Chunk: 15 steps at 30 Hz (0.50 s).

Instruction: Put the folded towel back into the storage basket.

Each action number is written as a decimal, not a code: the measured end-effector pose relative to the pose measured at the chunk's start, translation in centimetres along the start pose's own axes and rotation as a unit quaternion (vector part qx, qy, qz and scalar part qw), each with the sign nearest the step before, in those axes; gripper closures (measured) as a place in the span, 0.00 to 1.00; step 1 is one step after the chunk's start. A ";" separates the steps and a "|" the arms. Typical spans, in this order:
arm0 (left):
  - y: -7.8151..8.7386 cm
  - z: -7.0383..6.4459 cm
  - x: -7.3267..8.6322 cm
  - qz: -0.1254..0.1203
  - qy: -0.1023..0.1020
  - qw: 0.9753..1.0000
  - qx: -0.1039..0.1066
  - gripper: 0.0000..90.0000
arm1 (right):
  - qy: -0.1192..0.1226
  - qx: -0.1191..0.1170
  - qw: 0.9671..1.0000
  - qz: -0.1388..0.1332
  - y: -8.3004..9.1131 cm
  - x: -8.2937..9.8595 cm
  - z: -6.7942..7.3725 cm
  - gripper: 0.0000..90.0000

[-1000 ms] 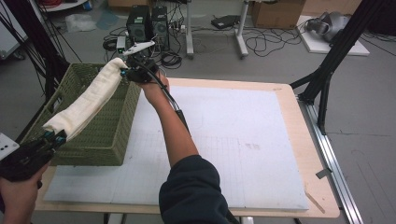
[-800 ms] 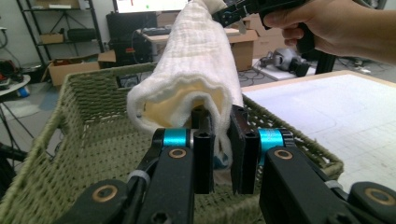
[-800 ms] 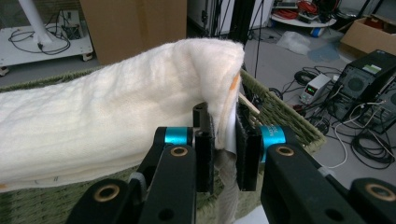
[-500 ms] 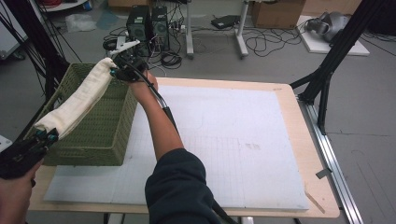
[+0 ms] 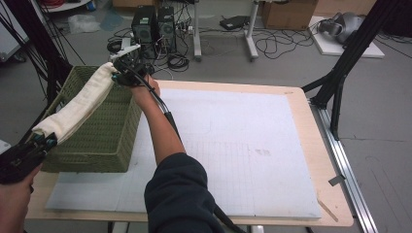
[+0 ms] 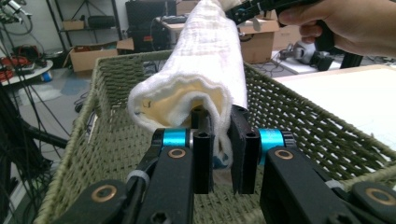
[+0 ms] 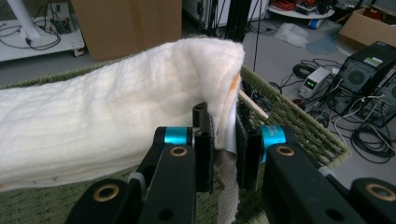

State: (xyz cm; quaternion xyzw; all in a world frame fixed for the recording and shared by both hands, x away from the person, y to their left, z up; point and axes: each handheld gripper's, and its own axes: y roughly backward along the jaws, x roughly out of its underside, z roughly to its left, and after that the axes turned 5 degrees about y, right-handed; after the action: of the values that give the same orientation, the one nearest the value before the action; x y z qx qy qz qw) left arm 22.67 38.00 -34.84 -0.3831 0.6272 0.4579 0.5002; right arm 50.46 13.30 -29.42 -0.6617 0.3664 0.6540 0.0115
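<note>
A folded white towel hangs stretched lengthwise above a green woven basket at the table's left. My left gripper is shut on the towel's near end, just over the basket's near rim. My right gripper is shut on the far end, above the basket's far rim. In the left gripper view the right hand and its gripper show at the towel's far end.
The basket stands on a white gridded mat covering a wooden table. Beyond the table's far edge are computer towers, cables and boxes on the floor. A black tripod leg rises at the right.
Both grippers have carried the stretched towel leftward and slightly farther, from over the basket's right side to above its middle. Both stay shut on it.
</note>
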 end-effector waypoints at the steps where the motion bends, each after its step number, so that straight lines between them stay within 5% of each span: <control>1: -0.1 0.2 0.0 0.006 0.004 1.000 -0.006 0.83 | 0.004 0.002 1.000 0.004 -0.1 0.0 0.1 0.86; 4: -0.1 0.9 0.1 0.000 0.029 0.999 -0.036 0.48 | 0.006 0.016 1.000 0.023 -0.6 0.4 0.1 0.68; 6: 0.3 1.1 0.0 -0.016 0.036 0.998 -0.044 0.37 | 0.007 0.019 0.999 0.027 -0.5 0.5 -0.1 0.60; 15: 0.5 0.0 -0.8 -0.028 0.019 0.999 -0.013 0.32 | 0.015 0.019 1.000 0.001 2.9 0.6 -1.3 0.51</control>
State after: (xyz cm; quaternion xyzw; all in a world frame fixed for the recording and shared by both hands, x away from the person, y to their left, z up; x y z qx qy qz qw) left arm 22.41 38.17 -33.93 -0.4159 0.6197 0.4441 0.4958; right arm 50.07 10.27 -28.41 -0.6707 0.3795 0.6371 0.0174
